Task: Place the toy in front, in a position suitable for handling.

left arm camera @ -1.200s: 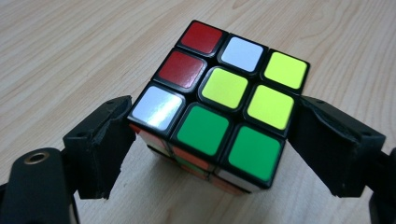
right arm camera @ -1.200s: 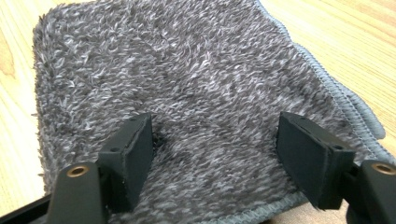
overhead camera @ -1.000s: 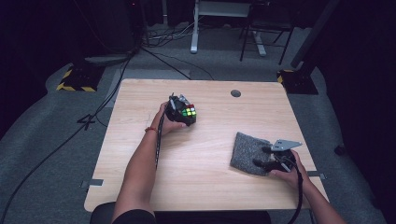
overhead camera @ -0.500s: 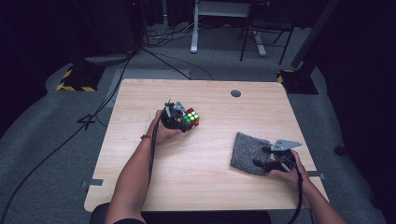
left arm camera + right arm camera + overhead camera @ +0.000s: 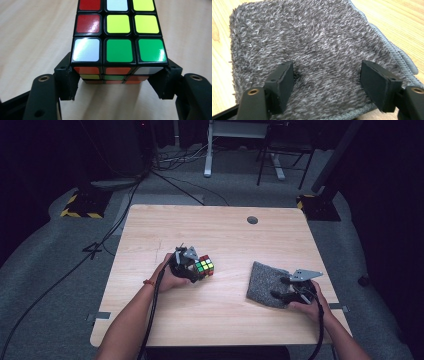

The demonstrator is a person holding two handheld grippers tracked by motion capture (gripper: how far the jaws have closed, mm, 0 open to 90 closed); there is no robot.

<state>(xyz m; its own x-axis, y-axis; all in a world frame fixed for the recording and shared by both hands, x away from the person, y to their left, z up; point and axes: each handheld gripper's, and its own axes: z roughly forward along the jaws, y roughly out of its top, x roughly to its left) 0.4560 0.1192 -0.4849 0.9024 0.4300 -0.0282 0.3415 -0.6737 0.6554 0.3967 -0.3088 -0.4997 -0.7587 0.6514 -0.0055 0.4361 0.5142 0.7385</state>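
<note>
Near the bench [image 5: 150, 227] centre the left tongs [image 5: 194, 266] clamp the puzzle cube [image 5: 204, 266] at its two sides, while at four o'clock the right tongs [image 5: 284, 287] rest spread wide on the grey cloth [image 5: 264, 282]

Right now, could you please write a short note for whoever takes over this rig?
Left tongs: shut on the multicoloured puzzle cube, gripped by its sides near the middle of the light wooden table.
Right tongs: open, jaws pressing down on the grey fluffy cloth, which lies flat near the table's right edge.
Done: cube grasped.
Left: apparently bring the cube to the cloth; cloth not yet grasped.
</note>
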